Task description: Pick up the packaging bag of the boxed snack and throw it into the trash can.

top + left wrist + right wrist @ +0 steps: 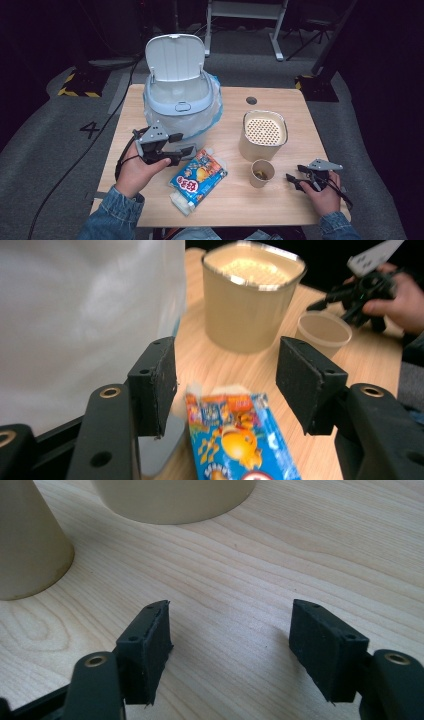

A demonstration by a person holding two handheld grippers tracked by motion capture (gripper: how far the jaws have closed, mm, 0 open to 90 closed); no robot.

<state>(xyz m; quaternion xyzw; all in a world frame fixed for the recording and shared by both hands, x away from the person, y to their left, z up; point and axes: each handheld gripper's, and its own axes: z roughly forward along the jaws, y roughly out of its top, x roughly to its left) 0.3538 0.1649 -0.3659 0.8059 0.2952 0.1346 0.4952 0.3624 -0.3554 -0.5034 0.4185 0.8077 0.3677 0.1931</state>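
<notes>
A: Left gripper is down low over the blue-and-orange snack packet, jaws spread apart with nothing pinched. The packet's torn top edge lies between and below the pads, not touched as far as I can see.

B: And the packet lies flat on the light wooden counter, just in front of the white lidded bin with its plastic liner, whose lid stands open.

A: So I'd call this the approach to a pick-up, grasp not yet made.

B: Right gripper?

A: Resting over bare counter near the small paper cup, jaws apart in its own view and holding nothing. The tall beige canister with a perforated top stands just behind that cup.

B: Next move?

A: My guess: lower a touch more, close on the packet's upper end, then lift towards the open bin. That film looks slippery, so bite well past the edge.
</notes>
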